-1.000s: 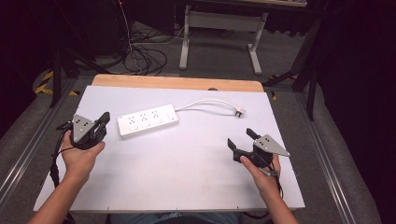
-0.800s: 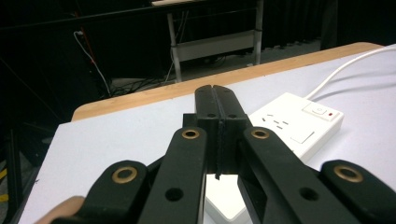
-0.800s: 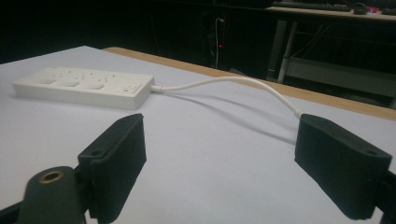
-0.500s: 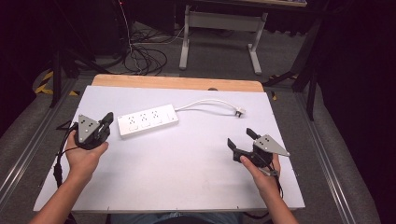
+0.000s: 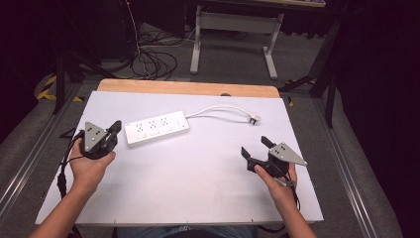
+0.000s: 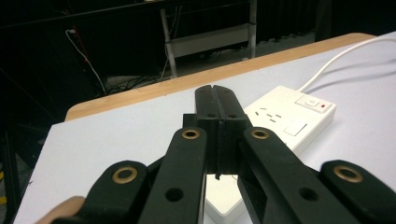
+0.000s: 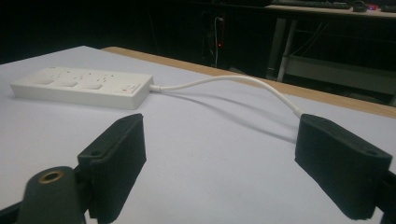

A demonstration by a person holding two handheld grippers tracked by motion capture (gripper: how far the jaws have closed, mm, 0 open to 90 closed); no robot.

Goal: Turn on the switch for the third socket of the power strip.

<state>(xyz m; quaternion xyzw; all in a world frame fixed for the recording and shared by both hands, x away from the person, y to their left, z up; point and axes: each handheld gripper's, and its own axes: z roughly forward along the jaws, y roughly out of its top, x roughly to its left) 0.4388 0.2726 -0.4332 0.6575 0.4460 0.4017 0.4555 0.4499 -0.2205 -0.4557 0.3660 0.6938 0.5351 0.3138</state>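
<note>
A white power strip [image 5: 156, 128] lies flat on the white table [image 5: 188, 183], left of centre. Its white cable [image 5: 223, 108] curves right to a plug [image 5: 254, 118]. My left gripper [image 5: 115, 128] is held just left of the strip's near end, its jaws pressed together with nothing between them. In the left gripper view the shut jaws [image 6: 215, 100] point at the strip [image 6: 289, 123]. My right gripper [image 5: 255, 146] hovers at the right of the table, below the plug, open and empty. In the right gripper view its pads [image 7: 116, 154] stand wide apart, facing the strip [image 7: 79, 86] and cable [image 7: 224, 81].
A wooden edge [image 5: 188, 88] runs along the table's far side. Beyond it are a metal desk frame [image 5: 233, 29] and tangled black cables [image 5: 148, 54] on the dark floor.
</note>
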